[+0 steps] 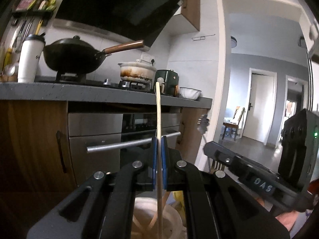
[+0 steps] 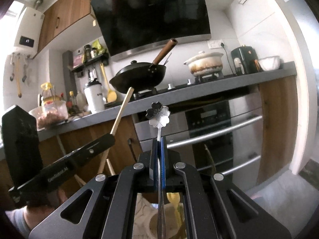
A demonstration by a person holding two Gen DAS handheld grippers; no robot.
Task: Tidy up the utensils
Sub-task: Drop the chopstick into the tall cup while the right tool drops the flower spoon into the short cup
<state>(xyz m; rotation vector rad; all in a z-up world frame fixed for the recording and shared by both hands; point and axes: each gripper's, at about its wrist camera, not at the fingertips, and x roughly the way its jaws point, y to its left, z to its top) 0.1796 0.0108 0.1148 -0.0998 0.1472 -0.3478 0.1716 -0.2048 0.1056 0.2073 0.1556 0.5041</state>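
Both claws up in front of the stove (image 1: 127,84). My left claw (image 1: 159,159) is clamped on a chopstick (image 1: 158,111), upright; my right claw (image 2: 159,159) pinches a flower spoon (image 2: 158,114), bowl up, handles hanging toward the holder (image 1: 147,217) below, I'd say.

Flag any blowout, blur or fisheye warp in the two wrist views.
Left wrist: dim overall, doorway brightest; counter edge bows from fisheye; chopstick in the left gripper sharp. Right wrist: window at upper left blown out; oven handle curves; spoon in the right gripper crisp.
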